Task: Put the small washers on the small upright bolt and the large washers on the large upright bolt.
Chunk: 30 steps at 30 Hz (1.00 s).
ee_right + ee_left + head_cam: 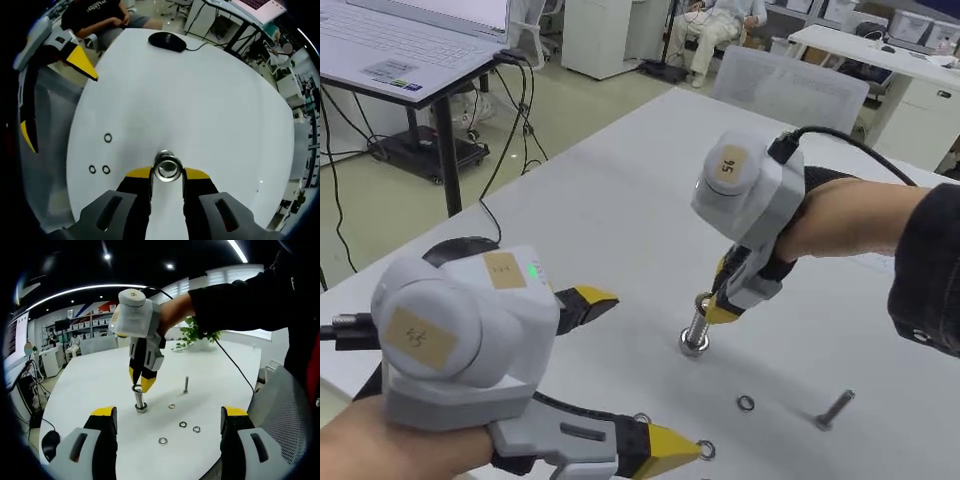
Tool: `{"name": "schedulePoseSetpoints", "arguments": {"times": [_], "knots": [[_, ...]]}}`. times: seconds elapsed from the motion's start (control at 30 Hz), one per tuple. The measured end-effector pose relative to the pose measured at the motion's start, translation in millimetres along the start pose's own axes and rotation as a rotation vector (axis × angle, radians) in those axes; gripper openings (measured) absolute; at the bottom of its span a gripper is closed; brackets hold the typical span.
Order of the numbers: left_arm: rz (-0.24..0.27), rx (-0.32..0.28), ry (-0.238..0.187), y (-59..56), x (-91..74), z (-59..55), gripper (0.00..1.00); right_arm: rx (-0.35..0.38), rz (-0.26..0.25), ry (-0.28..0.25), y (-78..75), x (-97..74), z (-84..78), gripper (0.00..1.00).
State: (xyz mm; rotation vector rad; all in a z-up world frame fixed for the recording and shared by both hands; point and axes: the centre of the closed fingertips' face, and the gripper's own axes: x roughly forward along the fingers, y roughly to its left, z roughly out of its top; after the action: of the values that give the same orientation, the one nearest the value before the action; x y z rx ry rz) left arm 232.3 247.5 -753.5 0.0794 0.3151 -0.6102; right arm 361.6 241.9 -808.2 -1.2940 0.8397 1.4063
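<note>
My right gripper points straight down, jaws pinched on a large washer. My left gripper hangs low and level, jaws spread wide.

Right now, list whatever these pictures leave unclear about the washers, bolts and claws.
- Loose washers: too small in every view to sort large from small.
- Large bolt top: in the head view the right claw covers it; in the right gripper view the held washer hides whether it is threaded on.
- Nearest washer: in the head view, partly behind the left claw's tip.
</note>
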Motion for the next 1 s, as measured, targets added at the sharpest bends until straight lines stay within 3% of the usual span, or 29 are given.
{"name": "schedulePoseSetpoints", "arguments": {"times": [1.0], "knots": [[0.0,-0.01,-0.004,1.8,-0.3,-0.5,0.84,-0.005,0.039,0.027,-2.3,19.3,-1.7,0.23]]}}
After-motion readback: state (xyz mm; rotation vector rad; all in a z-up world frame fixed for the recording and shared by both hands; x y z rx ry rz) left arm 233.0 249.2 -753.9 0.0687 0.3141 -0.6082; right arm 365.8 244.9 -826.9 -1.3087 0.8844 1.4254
